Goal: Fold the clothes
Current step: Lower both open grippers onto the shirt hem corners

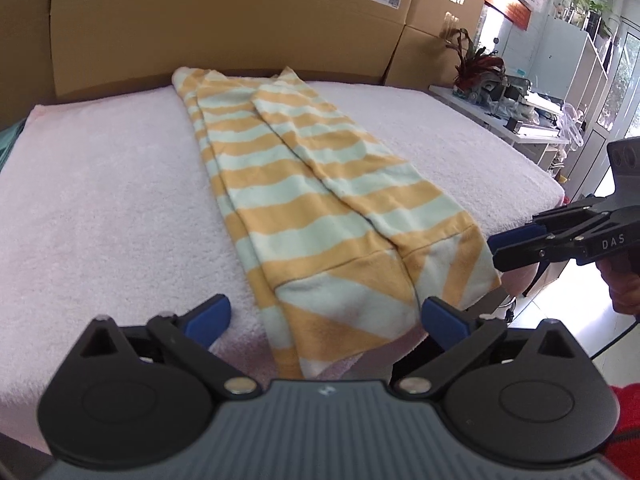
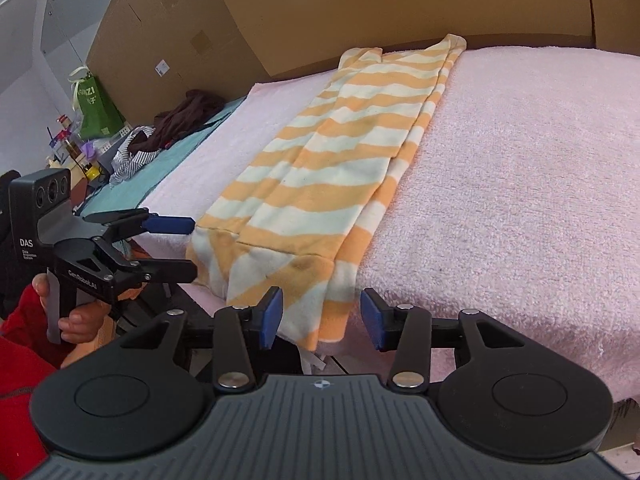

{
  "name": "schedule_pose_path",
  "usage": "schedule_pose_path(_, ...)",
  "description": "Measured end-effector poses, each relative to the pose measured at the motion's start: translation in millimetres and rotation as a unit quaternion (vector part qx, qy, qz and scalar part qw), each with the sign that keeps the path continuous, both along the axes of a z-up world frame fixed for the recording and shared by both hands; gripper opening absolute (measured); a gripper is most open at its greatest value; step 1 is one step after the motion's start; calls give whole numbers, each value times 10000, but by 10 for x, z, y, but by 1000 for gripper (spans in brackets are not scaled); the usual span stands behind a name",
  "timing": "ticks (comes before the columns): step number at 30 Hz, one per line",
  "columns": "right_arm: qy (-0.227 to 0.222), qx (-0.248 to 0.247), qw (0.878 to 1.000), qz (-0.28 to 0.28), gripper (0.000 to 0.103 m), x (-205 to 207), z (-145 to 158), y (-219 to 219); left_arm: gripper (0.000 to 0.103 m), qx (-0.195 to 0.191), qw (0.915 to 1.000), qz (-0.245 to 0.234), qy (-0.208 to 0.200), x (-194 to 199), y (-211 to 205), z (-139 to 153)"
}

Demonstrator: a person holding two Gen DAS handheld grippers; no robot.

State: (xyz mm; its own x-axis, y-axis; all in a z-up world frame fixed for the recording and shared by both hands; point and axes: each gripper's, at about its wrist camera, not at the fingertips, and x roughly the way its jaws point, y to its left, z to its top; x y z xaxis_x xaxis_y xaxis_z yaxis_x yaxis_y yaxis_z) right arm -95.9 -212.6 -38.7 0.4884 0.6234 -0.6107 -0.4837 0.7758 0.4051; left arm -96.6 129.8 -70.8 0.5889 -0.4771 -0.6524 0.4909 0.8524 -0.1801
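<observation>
1. The left gripper [image 1: 325, 316] stands with its jaws spread wide and nothing between them, poised just off the near hem of the striped garment [image 1: 320, 208].
2. The right gripper [image 2: 321, 316] is likewise parted and empty, its blue pads straddling the hem's other corner where the cloth droops over the bed's edge.
3. The striped garment lies lengthwise on the pink towel [image 1: 100, 184], already doubled into a long narrow band with layered edges showing; its far end reaches nearly to the cardboard boxes [image 1: 240, 12] behind the garment.
4. My judgement: this fits a lengthwise fold being finished, with a crosswise fold of the hem toward the far end plausibly to come, though one moment cannot settle that.
5. If the hem is to be taken, each gripper should pinch every layer at its corner, both at equal depth, so the stack does not slide apart.
6. Lifting both corners level and carrying them straight along the garment would keep the stripes aligned and the crease square.
7. Beside the garment's left side, a heap of other clothes [image 2: 168, 128] lies beyond the towel.
</observation>
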Motion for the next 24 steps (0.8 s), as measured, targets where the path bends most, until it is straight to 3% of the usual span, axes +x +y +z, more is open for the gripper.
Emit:
schedule_pose_path(5,248,178,9995,-96,47,40,-121,-78,99,-100,9999,62,0,-82,46,6)
schedule_pose_path(14,307,452,9984,147,44,127,-244,122,100,-189,9996,-103,-202,-16,-62,-41)
schedule_pose_path(20,339,701,9969,114,43,123,-268,96,98,-348,9993,-76,-83,19,65,-28)
schedule_pose_path(23,326,750,9965,147,22,120,-262,116,95,-284,9994,-183,-98,-56,52,-21)
schedule_pose_path(24,258,783,9964,179,20,101,-229,110,92,-329,9992,-228,-57,-93,72,-20)
